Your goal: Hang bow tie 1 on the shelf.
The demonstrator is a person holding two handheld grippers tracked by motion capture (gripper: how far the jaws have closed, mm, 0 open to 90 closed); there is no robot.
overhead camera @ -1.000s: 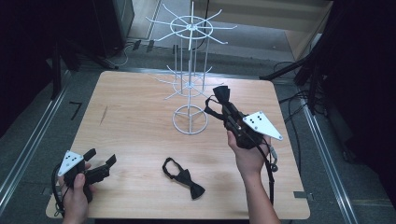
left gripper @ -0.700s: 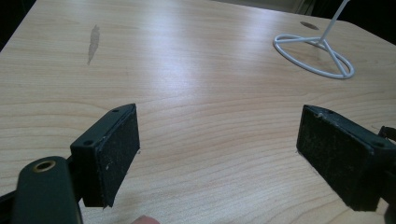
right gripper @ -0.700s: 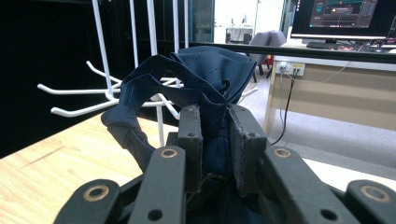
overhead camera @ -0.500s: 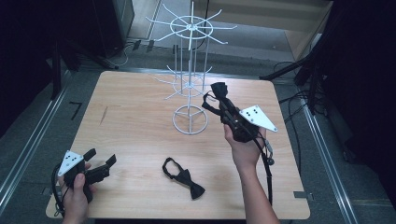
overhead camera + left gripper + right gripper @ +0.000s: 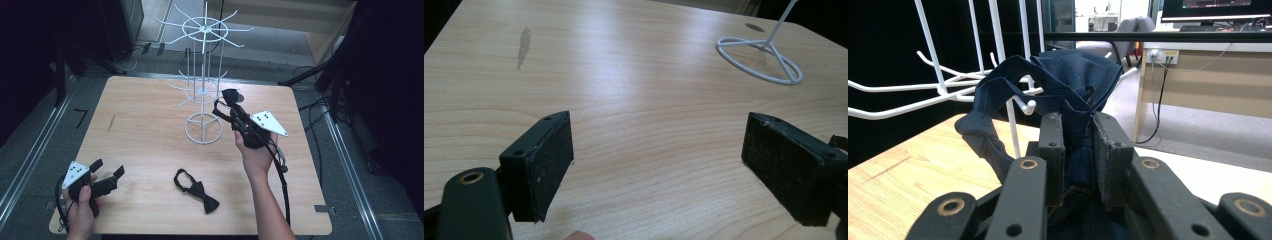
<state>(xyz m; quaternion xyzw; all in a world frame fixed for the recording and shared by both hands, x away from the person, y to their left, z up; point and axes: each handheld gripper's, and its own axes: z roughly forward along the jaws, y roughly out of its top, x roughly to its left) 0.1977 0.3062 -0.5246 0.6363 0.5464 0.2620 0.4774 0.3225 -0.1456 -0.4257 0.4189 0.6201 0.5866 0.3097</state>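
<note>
Since 1 s ago you'd carried your right gripper (image 5: 231, 106) w/ the dark bow tie (image 5: 230, 97) left & up, closer to the white wire rack (image 5: 203, 90); it sat just right of the rack's lower arms, above the ring base. Jaws were clamped on the tie's knot; in the right gripper view the strap loop (image 5: 990, 107) hung by a hook tip (image 5: 1030, 105), can't tell if it was on.

Your right forearm reached up from the table's near edge, hand raised off the table (image 5: 140, 125).

Your left gripper (image 5: 107, 172) hadn't moved: far front-left of the rack, jaws spread wide, nothing betw. them. A 2nd bow tie (image 5: 197, 190) lay flat in front of the rack.
</note>
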